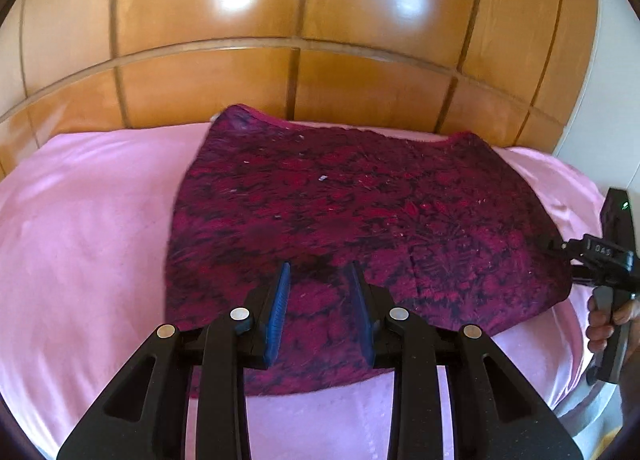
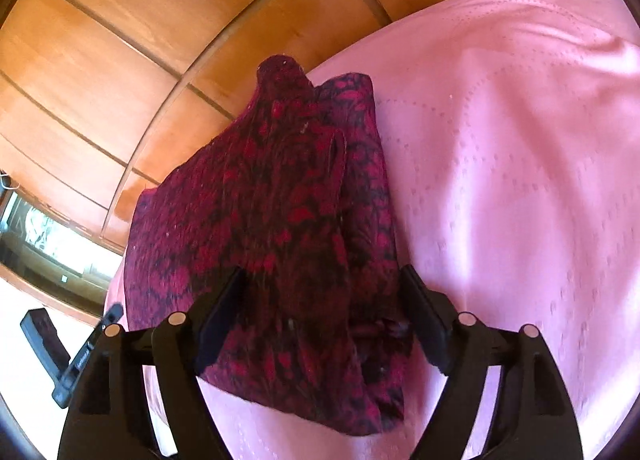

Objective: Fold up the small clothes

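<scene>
- The dark red patterned garment [image 1: 360, 220] lies folded on a pink bedsheet [image 1: 88, 220], its far edge close to the wooden panelled wall [image 1: 280, 20] behind the bed.
- In the left wrist view the cloth spreads out fairly flat, with a seam running toward its near edge and small pale flecks of lint on top.
- In the right wrist view the same garment [image 2: 280, 200] shows layered folds, one flap lying over another, and a bunched near end between the gripper's fingers.
- The left gripper [image 1: 318, 316] hovers over the near edge of the cloth; its blue-padded fingers [image 1: 278, 312] stand at a narrow gap, and nothing is pinched between them.
- The right gripper [image 2: 320, 324] stands wide, its dark fingers [image 2: 424, 320] either side of the bunched cloth end; the pads do not press on the fabric.
- From the left wrist view the right gripper's body [image 1: 608, 260] shows at the right edge of the garment, with a person's hand [image 1: 612, 320] around its handle.
- The pink bedsheet [image 2: 500, 180] carries a faint dotted quilting pattern.
</scene>
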The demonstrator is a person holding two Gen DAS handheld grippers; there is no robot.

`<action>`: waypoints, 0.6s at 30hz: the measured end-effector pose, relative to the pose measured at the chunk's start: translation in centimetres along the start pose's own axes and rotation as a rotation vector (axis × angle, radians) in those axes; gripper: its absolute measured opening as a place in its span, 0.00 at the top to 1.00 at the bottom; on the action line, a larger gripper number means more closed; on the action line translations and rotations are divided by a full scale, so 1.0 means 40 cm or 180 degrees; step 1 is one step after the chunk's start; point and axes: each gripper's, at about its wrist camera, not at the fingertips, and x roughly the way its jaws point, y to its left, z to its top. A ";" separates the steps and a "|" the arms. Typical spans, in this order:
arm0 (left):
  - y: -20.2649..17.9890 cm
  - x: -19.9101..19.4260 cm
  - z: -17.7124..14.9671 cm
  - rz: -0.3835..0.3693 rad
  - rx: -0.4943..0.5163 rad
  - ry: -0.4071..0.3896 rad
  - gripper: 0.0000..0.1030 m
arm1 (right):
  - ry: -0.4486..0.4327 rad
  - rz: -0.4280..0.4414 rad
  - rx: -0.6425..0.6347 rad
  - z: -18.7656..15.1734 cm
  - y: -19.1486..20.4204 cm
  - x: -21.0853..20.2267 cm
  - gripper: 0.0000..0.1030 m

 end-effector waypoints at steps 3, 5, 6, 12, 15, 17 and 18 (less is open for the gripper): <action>-0.003 0.043 -0.001 -0.0046 -0.0048 0.0184 0.72 | 0.0016 -0.0002 -0.0014 -0.001 0.004 0.002 0.29; -0.002 0.061 -0.007 -0.0068 -0.0111 0.0256 0.72 | 0.0039 -0.0055 -0.0084 -0.005 0.007 0.004 0.36; -0.003 0.066 -0.008 -0.0067 -0.0112 0.0270 0.72 | 0.0044 -0.0088 -0.0117 -0.002 0.014 0.009 0.38; 0.002 0.079 -0.007 -0.0120 -0.0137 0.0318 0.72 | 0.0078 -0.0265 -0.0340 0.006 0.069 0.016 0.49; 0.008 0.077 -0.003 -0.0173 -0.0194 0.0311 0.72 | 0.0142 -0.0234 -0.0297 0.010 0.071 0.026 0.47; 0.015 0.079 -0.005 -0.0187 -0.0179 0.0307 0.72 | 0.0208 -0.0113 -0.0187 0.013 0.060 0.038 0.38; 0.011 0.079 -0.005 -0.0182 -0.0196 0.0306 0.72 | 0.0219 -0.0112 -0.0172 0.018 0.054 0.042 0.39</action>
